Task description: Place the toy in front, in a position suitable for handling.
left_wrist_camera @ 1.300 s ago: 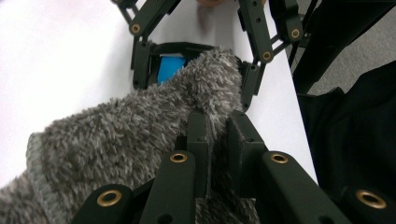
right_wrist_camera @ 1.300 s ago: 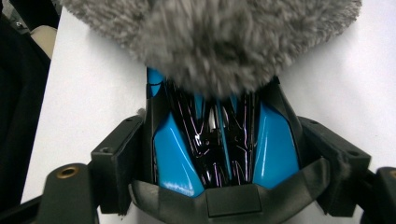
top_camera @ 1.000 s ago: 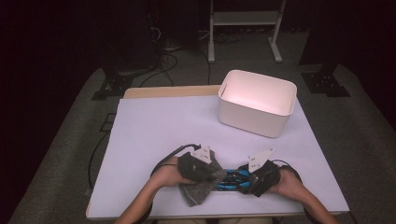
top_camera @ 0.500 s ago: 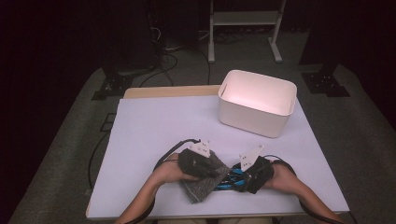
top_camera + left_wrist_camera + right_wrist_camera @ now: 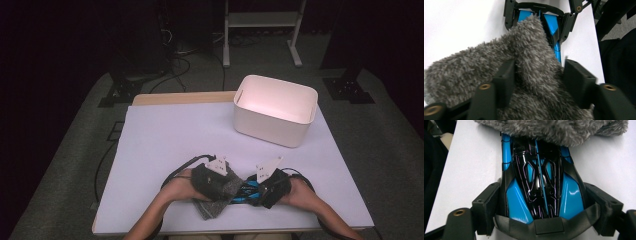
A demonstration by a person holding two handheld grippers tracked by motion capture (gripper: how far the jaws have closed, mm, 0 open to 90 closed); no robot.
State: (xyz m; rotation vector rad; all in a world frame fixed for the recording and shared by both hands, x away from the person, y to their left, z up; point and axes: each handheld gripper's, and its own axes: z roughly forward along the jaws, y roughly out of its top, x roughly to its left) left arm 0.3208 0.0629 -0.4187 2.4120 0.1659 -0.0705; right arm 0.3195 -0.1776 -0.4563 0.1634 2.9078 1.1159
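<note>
Both forearms reach in low and close together; left tongs (image 5: pixel 231 186) and right tongs (image 5: pixel 250 191) face each other, jaws clamped.

We see a fuzzy grey cloth (image 5: pixel 216 199) lying bunched up on the near part of the table. A shiny blue and black toy car (image 5: pixel 541 185) lies flat right beside it. The cloth covers one end of the car, and the other end sticks out.

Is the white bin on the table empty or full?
Empty, as far as visible. In the high view the white bin stands upright with bare inner walls and floor; the part behind its near wall is hidden.
</note>
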